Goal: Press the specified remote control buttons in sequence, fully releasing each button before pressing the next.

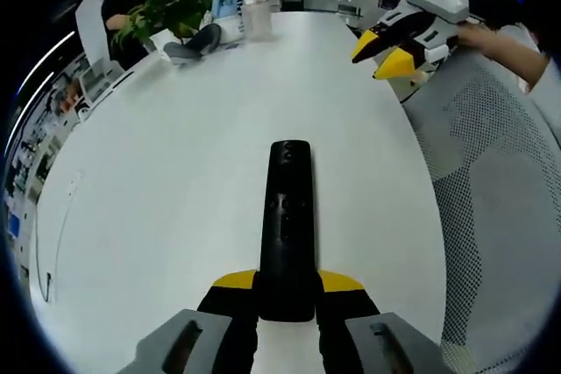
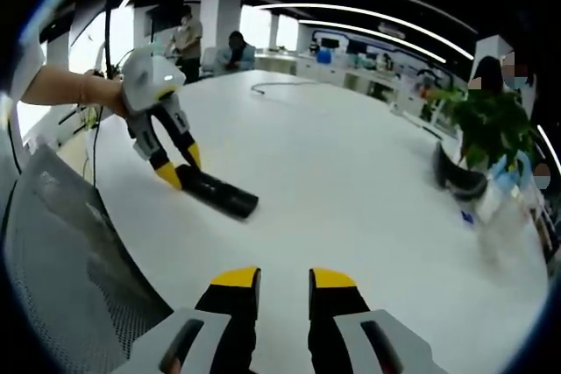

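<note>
A long black remote (image 1: pixel 287 225) lies along the white table (image 1: pixel 166 172), and my left gripper (image 1: pixel 287 281) is shut on its near end, yellow fingertips on either side. In the right gripper view the same remote (image 2: pixel 216 193) rests on the table (image 2: pixel 351 181), held by the left gripper (image 2: pixel 180 166) in a person's hand. My right gripper (image 2: pixel 284 278) hovers above the table, open by a narrow gap with nothing between its tips, well short of the remote. The right gripper (image 1: pixel 381 52) also hangs over the table's far right edge, away from the remote.
A grey mesh chair (image 1: pixel 491 172) (image 2: pixel 61 251) stands at the table's edge. A potted plant (image 1: pixel 171 6) (image 2: pixel 486 124), a clear container (image 1: pixel 257 17) and a dark rounded object (image 1: pixel 197 41) sit at the far end. A thin cable (image 2: pixel 280 85) lies on the table. People sit behind.
</note>
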{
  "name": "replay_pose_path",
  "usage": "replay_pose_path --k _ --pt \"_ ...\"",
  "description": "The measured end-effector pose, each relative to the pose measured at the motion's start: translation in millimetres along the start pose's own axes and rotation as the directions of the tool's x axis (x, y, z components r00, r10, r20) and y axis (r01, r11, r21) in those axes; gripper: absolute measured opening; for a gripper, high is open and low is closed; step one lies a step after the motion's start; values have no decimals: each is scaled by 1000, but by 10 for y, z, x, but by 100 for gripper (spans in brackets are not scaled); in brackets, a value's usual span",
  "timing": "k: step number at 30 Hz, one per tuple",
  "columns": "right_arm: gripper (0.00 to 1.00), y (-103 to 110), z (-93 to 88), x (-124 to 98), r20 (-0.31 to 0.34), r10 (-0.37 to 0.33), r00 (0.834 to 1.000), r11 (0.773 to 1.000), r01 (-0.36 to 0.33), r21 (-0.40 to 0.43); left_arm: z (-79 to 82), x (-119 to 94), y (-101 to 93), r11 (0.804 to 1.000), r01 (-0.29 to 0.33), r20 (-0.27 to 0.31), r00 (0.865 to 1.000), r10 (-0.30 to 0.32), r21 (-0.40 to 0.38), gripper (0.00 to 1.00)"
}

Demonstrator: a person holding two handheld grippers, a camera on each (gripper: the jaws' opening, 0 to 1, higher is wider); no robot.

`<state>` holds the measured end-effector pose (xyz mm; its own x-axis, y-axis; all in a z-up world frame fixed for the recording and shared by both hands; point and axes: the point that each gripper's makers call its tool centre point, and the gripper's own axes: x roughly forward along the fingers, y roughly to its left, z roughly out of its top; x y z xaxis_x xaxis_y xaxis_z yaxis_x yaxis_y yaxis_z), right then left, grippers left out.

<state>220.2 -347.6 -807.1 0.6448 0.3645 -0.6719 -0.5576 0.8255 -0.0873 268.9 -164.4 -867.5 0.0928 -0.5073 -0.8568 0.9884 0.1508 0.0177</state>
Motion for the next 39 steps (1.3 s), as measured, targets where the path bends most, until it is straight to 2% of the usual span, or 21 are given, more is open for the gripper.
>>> replay_pose_path --k 39 --pt "17 29 -36 24 -25 13 1000 1000 -13 -17 -38 -44 -257 999 21 -14 1000 -21 27 24"
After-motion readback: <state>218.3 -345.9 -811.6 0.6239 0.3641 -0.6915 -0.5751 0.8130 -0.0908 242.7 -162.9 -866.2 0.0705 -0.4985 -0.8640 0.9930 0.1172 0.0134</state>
